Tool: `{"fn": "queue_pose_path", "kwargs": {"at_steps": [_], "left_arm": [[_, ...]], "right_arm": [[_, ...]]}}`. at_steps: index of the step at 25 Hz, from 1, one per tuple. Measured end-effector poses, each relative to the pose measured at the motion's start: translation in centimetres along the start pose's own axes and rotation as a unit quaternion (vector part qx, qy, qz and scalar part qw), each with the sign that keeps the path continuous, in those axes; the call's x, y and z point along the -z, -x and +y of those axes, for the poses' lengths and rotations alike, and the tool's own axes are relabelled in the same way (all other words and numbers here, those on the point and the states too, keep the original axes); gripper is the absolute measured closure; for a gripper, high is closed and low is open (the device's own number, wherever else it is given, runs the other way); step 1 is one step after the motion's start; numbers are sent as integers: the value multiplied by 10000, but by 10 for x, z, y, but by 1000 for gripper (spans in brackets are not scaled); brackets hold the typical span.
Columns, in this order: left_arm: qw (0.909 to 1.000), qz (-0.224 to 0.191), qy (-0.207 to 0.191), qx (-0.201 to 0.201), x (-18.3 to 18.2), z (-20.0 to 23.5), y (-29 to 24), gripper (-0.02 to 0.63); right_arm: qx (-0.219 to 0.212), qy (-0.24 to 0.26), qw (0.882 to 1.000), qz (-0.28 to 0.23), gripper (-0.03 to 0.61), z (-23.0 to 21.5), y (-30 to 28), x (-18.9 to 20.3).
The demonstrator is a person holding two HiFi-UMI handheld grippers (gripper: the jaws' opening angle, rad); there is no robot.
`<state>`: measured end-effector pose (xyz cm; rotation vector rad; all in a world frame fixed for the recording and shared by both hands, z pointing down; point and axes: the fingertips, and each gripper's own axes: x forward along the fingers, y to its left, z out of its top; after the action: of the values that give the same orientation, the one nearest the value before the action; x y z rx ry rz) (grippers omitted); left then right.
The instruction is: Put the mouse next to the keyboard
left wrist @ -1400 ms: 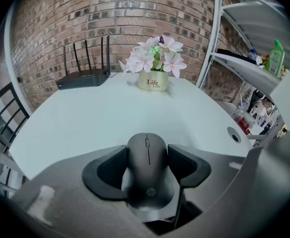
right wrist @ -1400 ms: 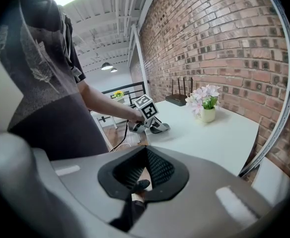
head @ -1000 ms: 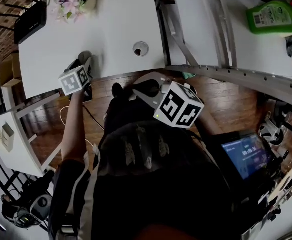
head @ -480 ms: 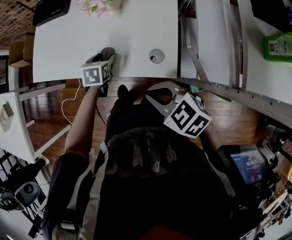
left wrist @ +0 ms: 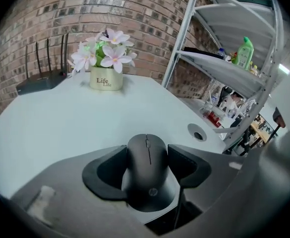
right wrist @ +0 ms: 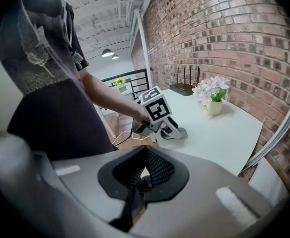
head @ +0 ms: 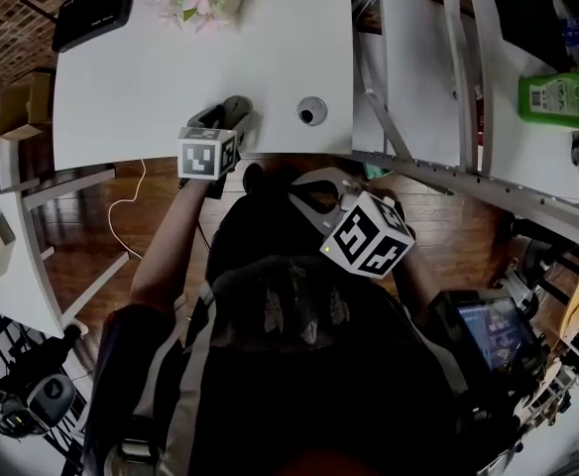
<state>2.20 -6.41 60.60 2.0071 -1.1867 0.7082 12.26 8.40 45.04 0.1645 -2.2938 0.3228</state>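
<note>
1. Closest to us, the right gripper (right wrist: 144, 171) hangs by the torso off the table's near edge. Its jaws are pressed together with nothing between them.
2. Just ahead, the left gripper (left wrist: 147, 165) clamps the black mouse (left wrist: 146, 168) by its sides, one pad on each flank and the scroll wheel facing away from us. The mouse sits low over the near edge of the white table (left wrist: 60, 128). We cannot tell whether its underside touches the top.
3. Beyond the mouse the tabletop lies bare, with a round cable hole (left wrist: 197, 132) off to the right.
4. At the far side, against the brick wall, stand a flower pot (left wrist: 107, 77) and a router (left wrist: 38, 81). To the right, a metal shelf (left wrist: 224, 66) carries a green bottle (left wrist: 244, 53).
5. We judge this the carry step: the mouse is grasped but not yet placed. No view shows a keyboard, so the next move calls for finding it. We then set the mouse down flat just beside it and part the jaws.
</note>
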Motion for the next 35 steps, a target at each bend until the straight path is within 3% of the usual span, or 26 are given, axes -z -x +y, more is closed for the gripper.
{"fn": "queue_pose_path", "kwargs": {"at_steps": [3, 9, 14, 25, 35], "left_arm": [[9996, 49, -269, -76, -4, -5, 0, 348], [9968, 82, -779, 187, -11, -17, -6, 349], [9963, 24, -788, 341, -13, -24, -10, 350], [9983, 31, -545, 213, -13, -52, -25, 350], [9971, 167, -736, 89, -15, -74, -40, 348]], "right_arm": [[63, -102, 9998, 155, 572, 6, -6, -3], [248, -291, 9986, 378, 572, 17, -14, -6], [467, -572, 9968, 309, 572, 14, -6, -1], [552, -306, 9980, 84, 572, -15, 29, 20], [539, -289, 9981, -96, 572, -30, 49, 33]]}}
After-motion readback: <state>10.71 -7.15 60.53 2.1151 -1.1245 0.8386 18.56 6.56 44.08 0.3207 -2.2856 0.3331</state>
